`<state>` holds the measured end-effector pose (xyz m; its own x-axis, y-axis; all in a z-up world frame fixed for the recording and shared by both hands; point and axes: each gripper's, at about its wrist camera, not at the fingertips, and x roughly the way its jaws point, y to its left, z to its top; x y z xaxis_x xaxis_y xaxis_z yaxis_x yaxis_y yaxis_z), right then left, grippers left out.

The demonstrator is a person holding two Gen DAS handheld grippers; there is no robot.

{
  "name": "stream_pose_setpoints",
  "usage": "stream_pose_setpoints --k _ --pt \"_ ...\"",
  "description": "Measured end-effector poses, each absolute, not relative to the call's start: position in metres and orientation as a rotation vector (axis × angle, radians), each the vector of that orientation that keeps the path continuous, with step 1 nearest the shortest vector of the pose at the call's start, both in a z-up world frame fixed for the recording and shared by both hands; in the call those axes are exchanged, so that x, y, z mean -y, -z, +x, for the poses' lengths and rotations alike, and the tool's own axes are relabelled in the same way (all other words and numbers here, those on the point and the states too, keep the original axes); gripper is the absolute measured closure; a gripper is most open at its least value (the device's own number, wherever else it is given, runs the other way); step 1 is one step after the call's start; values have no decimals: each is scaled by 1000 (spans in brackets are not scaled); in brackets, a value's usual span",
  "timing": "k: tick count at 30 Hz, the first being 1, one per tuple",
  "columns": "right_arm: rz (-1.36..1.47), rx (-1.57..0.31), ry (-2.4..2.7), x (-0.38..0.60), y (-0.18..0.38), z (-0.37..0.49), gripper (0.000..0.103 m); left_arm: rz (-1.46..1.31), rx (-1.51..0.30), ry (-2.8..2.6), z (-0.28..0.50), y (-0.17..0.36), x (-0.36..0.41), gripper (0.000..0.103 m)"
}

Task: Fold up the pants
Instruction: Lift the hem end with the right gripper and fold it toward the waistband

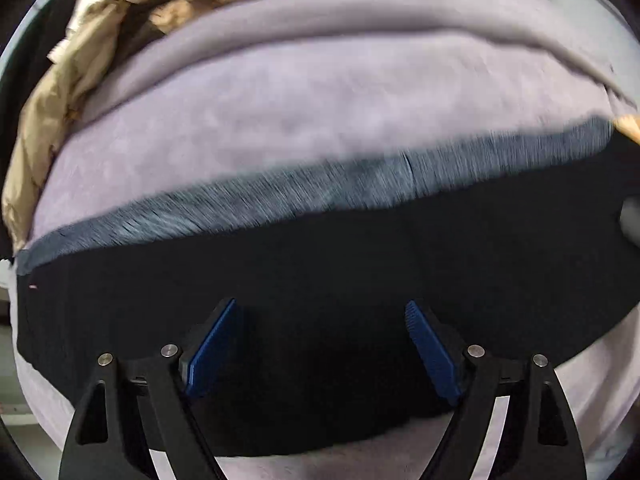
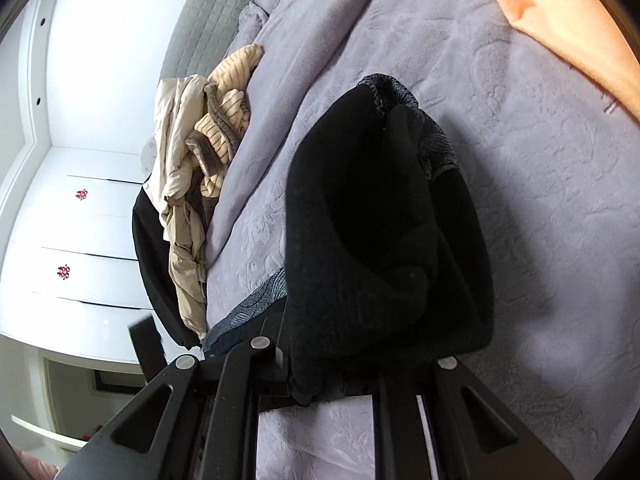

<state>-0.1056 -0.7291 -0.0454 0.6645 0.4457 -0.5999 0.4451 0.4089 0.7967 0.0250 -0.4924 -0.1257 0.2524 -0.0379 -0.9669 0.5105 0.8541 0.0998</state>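
Right gripper (image 2: 320,364) fingertips — hidden under bunched black pants (image 2: 360,240). Left view — motion-blurred. Peach cloth (image 2: 560,20) — cut off at the edge.

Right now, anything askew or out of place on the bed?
The black pants hang bunched from the shut right gripper, not flat. The left gripper is open above them, gripping nothing. A heap of beige clothes lies crumpled at the edge of the lilac blanket. No damage visible.
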Motion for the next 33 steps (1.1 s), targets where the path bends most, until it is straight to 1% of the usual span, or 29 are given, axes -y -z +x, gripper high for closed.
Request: stream_pose_setpoints --k 1,3,6,8,14,18,21,24,29,30,31,32,33 --pt "1183 -898 2 727 42 -105 88 455 -1270 406 16 138 496 17" --pt "1136 -921 2 717 35 -98 88 484 -1231 425 10 143 501 17" --pt "1043 -922 26 701 15 -91 88 438 -1283 487 10 132 495 17" --pt "988 -920 50 691 -1 -87 88 411 -1281 522 14 122 482 17" --pt "715 -961 124 623 -53 -57 88 330 -1276 528 21 85 404 17" --pt "526 -1022 177 555 -73 -21 88 310 -1261 462 32 67 331 17" --pt "408 -1084 197 494 -68 10 88 322 -1282 353 50 75 278 17" --pt "261 -1159 197 423 -43 30 84 281 -1319 256 52 83 236 17" --pt "96 -1321 279 335 24 60 71 269 -1311 159 53 82 189 17" --pt "14 -1344 315 321 34 64 65 257 -1306 143 54 79 181 17" --pt "-62 -1351 317 309 38 67 50 243 -1305 137 58 76 175 17" --pt "-133 -1353 304 298 38 64 42 230 -1302 137 59 74 172 17" --pt "-198 -1337 276 285 34 62 41 224 -1296 138 61 70 168 17"
